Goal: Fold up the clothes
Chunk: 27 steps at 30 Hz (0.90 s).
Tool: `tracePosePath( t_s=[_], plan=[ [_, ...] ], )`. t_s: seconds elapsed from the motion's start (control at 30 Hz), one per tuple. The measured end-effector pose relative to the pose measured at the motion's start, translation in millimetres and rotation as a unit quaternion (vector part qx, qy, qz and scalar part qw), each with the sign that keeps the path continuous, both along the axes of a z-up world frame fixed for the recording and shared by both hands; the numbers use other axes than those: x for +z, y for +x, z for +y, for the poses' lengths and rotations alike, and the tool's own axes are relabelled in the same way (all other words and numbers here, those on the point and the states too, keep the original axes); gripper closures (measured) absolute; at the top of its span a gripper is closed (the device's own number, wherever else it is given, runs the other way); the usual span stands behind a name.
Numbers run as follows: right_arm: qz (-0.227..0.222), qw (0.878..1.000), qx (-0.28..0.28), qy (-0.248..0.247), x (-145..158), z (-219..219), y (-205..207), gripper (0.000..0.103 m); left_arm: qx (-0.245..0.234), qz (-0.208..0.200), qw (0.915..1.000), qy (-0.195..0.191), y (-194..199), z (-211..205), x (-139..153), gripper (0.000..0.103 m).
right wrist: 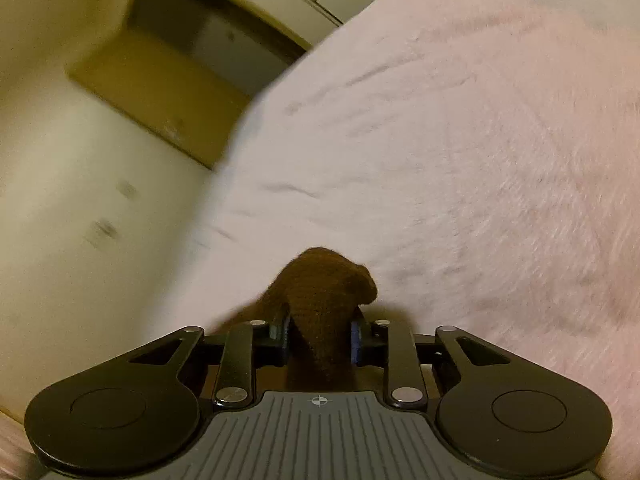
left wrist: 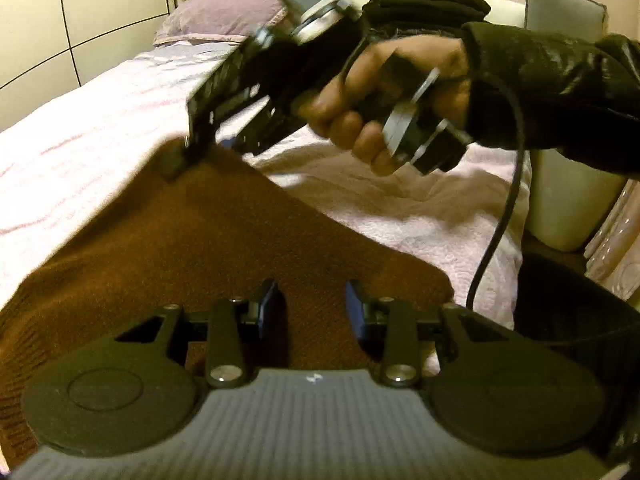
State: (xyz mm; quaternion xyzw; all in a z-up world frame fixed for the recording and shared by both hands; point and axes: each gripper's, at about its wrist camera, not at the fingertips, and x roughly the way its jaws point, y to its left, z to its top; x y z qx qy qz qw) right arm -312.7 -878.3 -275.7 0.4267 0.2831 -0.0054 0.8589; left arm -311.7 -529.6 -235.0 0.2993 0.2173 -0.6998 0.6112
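A brown knitted garment [left wrist: 208,240] lies spread on the pale pink bedspread [left wrist: 88,128], which serves as the landmark for everything else. Near the bedspread's close edge, the left gripper [left wrist: 314,304] has the knit running between its blue pads; the fabric fills the gap, yet whether the pads press on it cannot be told. Farther in across the bedspread, the right gripper [left wrist: 188,156], carried by a hand [left wrist: 384,96] in a black sleeve [left wrist: 560,80], is clamped on a far corner of the garment, which rises in a peak to it. The right wrist view confirms this: a bunched fold of brown knit [right wrist: 324,300] is pinched between its pads [right wrist: 356,340] above the bedspread [right wrist: 460,160]. A lilac pillow [left wrist: 228,12] sits at the bedspread's far end.
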Motion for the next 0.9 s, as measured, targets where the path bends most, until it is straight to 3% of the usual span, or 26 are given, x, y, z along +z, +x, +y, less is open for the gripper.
tracePosePath(
  t_s=[0.03,0.2,0.3,0.43,0.53,0.63,0.73,0.8,0.9],
  plan=[
    [0.010,1.000,0.002,-0.013,-4,0,4,0.078,-0.001,-0.002,1.0000,0.000,-2,0,0,0.072],
    [-0.006,1.000,-0.005,0.026,-24,-12,4,0.078,0.003,-0.007,1.0000,-0.003,-4,-1,-2,0.072],
    [0.003,1.000,-0.011,0.010,-14,-12,1,0.072,0.019,-0.010,0.9998,0.001,-4,0,1,0.072],
    [0.028,0.995,-0.051,-0.084,23,6,-28,0.058,0.052,-0.015,0.9985,-0.009,-2,19,16,0.072],
    [0.034,0.986,-0.071,-0.144,47,25,-46,0.056,0.082,-0.003,0.9962,-0.029,14,41,32,0.071],
    [0.021,0.983,-0.045,-0.175,64,53,-56,0.056,0.131,-0.012,0.9902,-0.045,37,68,45,0.071],
    [-0.005,0.982,0.015,-0.191,69,96,-56,0.056,0.188,-0.005,0.9806,-0.053,65,96,53,0.070],
    [-0.010,0.978,0.060,-0.198,66,123,-48,0.056,0.213,0.001,0.9762,-0.041,80,108,48,0.070],
    [0.029,0.965,0.133,-0.224,41,163,-21,0.055,0.223,0.018,0.9746,-0.003,93,116,26,0.070]
  ],
)
